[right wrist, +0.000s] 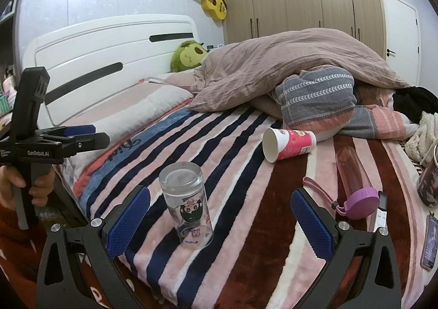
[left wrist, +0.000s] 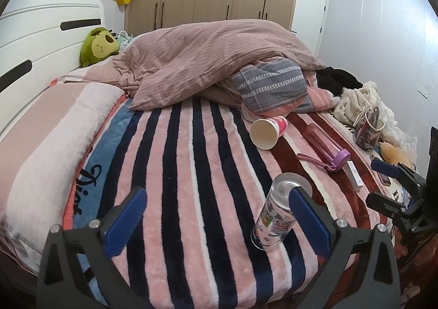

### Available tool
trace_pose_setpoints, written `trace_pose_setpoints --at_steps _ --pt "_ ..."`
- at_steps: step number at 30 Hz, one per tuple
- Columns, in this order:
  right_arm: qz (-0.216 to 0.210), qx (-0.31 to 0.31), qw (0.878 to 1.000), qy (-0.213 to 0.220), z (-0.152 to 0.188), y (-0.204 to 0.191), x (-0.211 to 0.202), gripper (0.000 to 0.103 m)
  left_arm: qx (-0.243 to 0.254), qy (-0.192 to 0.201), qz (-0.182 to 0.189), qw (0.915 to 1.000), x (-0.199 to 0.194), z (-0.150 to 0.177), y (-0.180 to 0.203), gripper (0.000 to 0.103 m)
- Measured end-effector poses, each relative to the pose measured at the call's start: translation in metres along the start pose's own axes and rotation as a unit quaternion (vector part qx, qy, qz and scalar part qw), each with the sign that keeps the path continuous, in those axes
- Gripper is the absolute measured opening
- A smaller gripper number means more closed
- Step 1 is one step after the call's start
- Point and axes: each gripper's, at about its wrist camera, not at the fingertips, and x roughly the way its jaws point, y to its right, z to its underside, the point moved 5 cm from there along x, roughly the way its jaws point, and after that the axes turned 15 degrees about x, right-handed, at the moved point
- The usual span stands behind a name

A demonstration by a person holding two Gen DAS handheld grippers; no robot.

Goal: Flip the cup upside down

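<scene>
A clear glass cup with cartoon stickers stands on the striped blanket with its thick base up and its mouth down. It also shows in the left wrist view, just left of my left gripper's right finger. My right gripper is open, and the cup stands between its blue pads, nearer the left one, touching neither. My left gripper is open and empty. In the right wrist view the left gripper is held at the far left. In the left wrist view the right gripper sits at the far right.
A pink paper cup lies on its side beyond the glass. A pink bottle with a purple lid lies to the right, beside a phone and a mug. A heaped duvet covers the far bed.
</scene>
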Motion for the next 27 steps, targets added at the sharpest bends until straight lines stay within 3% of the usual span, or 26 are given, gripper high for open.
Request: trace_pose_setpoints --at_steps 27 --pt "-0.001 0.011 1.000 0.000 0.005 -0.004 -0.012 0.103 -0.003 0.002 0.014 0.9999 -0.004 -0.001 0.008 0.103"
